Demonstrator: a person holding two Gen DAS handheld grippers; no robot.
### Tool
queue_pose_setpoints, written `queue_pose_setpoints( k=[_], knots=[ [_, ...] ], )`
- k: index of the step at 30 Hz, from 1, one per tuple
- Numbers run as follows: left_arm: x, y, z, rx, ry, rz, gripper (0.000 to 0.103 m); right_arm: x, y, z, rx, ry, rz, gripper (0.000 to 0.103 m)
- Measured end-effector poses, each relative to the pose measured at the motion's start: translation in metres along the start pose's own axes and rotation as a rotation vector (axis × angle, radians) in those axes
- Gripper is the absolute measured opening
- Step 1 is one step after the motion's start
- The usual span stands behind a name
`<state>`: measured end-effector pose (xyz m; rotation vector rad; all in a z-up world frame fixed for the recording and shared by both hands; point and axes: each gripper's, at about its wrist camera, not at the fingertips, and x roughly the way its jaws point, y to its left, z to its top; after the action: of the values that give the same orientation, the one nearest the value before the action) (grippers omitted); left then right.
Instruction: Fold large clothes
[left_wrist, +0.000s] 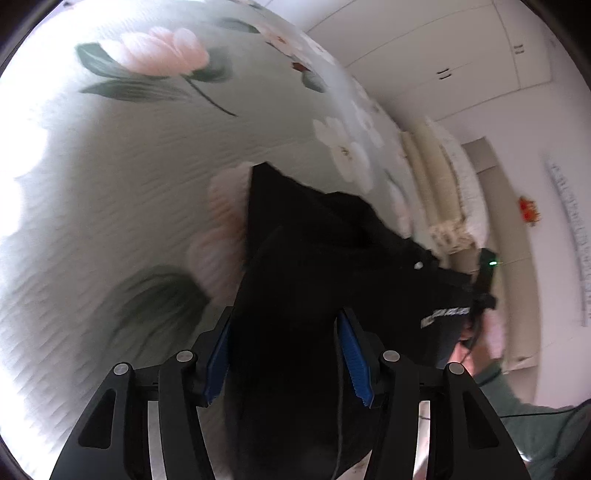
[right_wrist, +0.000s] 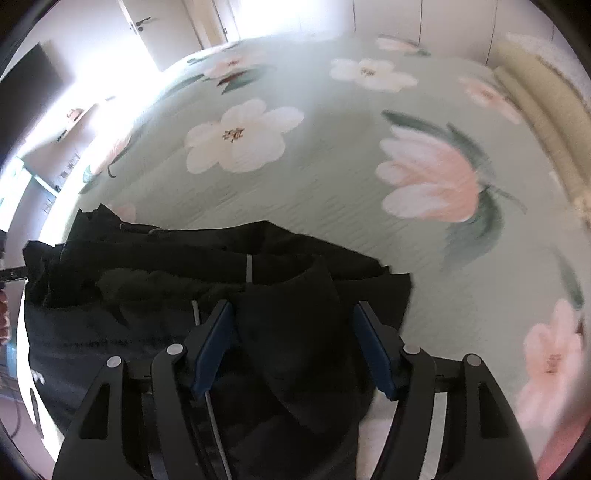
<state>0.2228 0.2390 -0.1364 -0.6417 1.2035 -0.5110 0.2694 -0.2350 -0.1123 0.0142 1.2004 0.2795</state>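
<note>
A black garment (left_wrist: 314, 258) lies crumpled on a pale green bedspread with big pink and white flowers (left_wrist: 147, 166). It has a white printed label on its right part. My left gripper (left_wrist: 284, 314) stands open just above it, with black cloth filling the gap between the blue pads (left_wrist: 354, 354). In the right wrist view the same garment (right_wrist: 166, 295) is spread in loose folds with a thin grey cord. My right gripper (right_wrist: 294, 305) is open over it, a raised fold lying between the jaws and clear of the right pad (right_wrist: 376, 350).
The bedspread (right_wrist: 332, 184) stretches wide beyond the garment. Cream rolled pillows (left_wrist: 432, 177) lie at the bed's head. White wardrobe doors (left_wrist: 443, 55) stand behind. A person's hand (left_wrist: 476, 354) and green sleeve show at the right. A door (right_wrist: 147, 29) and dark screen (right_wrist: 29, 92) lie far left.
</note>
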Motion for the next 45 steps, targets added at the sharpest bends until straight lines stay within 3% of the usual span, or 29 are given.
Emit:
queue_pose_setpoints(
  k=[1,2,3,6,9,12,14,18,22,25,28,30,34,38,40,41,44,45],
  knots=[
    [0.002,0.0,0.002,0.0,-0.011,-0.009,0.051,0.003,-0.001,0.001,0.012,0.001,0.014,0.047],
    [0.004,-0.002,0.004,0.004,-0.021,0.001,0.044,0.006,-0.002,0.001,0.029,0.005,0.049,0.034],
    [0.007,-0.004,0.005,0.007,-0.024,0.029,0.027,0.005,-0.002,0.0,0.038,0.004,0.062,0.021],
    [0.005,-0.021,0.002,0.056,-0.058,0.091,0.012,-0.01,0.007,-0.012,0.008,-0.046,-0.037,0.013],
    [-0.013,-0.053,-0.002,0.135,-0.137,0.118,0.011,-0.038,0.012,-0.026,0.018,-0.109,-0.147,0.01],
    [-0.045,-0.092,0.012,0.185,-0.263,0.095,0.011,-0.084,0.015,-0.027,0.028,-0.219,-0.295,0.009],
    [-0.053,-0.112,0.033,0.215,-0.313,0.089,0.011,-0.113,0.011,-0.018,0.049,-0.286,-0.33,0.009],
    [-0.019,-0.127,0.082,0.262,-0.335,0.233,0.011,-0.123,-0.002,0.026,0.081,-0.339,-0.389,0.009],
    [0.059,-0.085,0.111,0.203,-0.207,0.39,0.011,-0.046,-0.018,0.054,0.091,-0.194,-0.447,0.008],
    [0.108,-0.041,0.103,0.121,-0.094,0.414,0.013,0.03,-0.025,0.047,0.076,-0.045,-0.47,0.008],
    [0.117,-0.029,0.097,0.101,-0.114,0.401,0.015,0.072,-0.02,0.031,0.042,0.039,-0.466,0.008],
    [0.115,-0.026,0.097,0.085,-0.116,0.383,0.016,0.079,-0.012,0.026,0.004,0.04,-0.507,0.01],
    [0.102,-0.023,0.098,0.071,-0.117,0.351,0.018,0.079,-0.017,0.031,0.029,0.065,-0.469,0.014],
    [0.056,-0.042,0.085,0.087,-0.181,0.372,0.027,0.038,-0.024,0.031,0.081,0.021,-0.418,0.026],
    [0.02,-0.059,0.072,0.126,-0.246,0.424,0.03,-0.006,-0.02,0.024,0.108,-0.053,-0.397,0.046],
    [0.008,-0.069,0.067,0.151,-0.274,0.452,0.029,-0.024,-0.015,0.019,0.111,-0.087,-0.379,0.05],
    [-0.027,-0.098,0.046,0.218,-0.335,0.505,0.03,-0.078,0.012,-0.001,0.068,-0.163,-0.351,0.054],
    [-0.033,-0.11,0.037,0.237,-0.339,0.489,0.03,-0.092,0.025,-0.009,0.054,-0.173,-0.348,0.054]
  ],
)
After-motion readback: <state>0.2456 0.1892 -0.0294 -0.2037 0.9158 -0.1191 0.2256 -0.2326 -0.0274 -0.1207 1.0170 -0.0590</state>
